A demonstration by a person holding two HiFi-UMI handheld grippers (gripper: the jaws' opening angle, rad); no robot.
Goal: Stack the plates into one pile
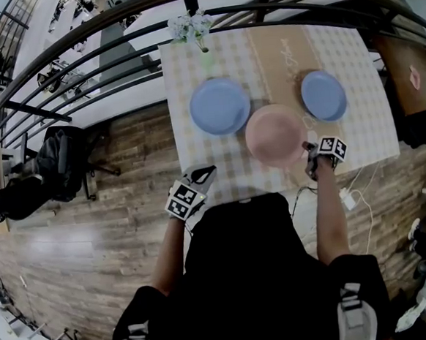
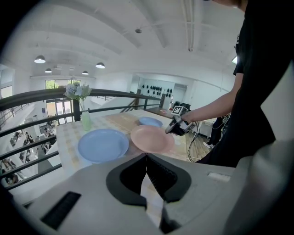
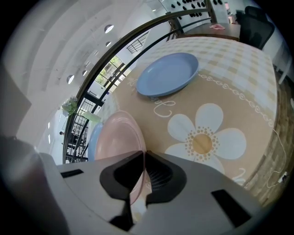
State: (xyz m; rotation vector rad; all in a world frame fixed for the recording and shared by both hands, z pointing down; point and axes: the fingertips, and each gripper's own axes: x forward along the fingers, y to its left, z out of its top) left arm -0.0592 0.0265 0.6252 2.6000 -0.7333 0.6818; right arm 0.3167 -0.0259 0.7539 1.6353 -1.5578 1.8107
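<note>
Head view: right tongs (image 1: 309, 154) gripped pink plate (image 1: 275, 135) by rim; left tongs (image 1: 204, 173) closed, empty. Best carried level onto larger blue plate (image 1: 220, 106).

A checked tablecloth (image 1: 196, 141) covered the table, with a beige daisy-printed runner (image 3: 202, 137) down its middle. A vase of pale flowers (image 1: 194, 29) stood at the far edge, near a curved black railing (image 1: 113, 23). On the wood floor (image 1: 94, 248), a black office chair (image 1: 62, 166) stood left of the table, and white cables (image 1: 351, 195) lay to its right.
</note>
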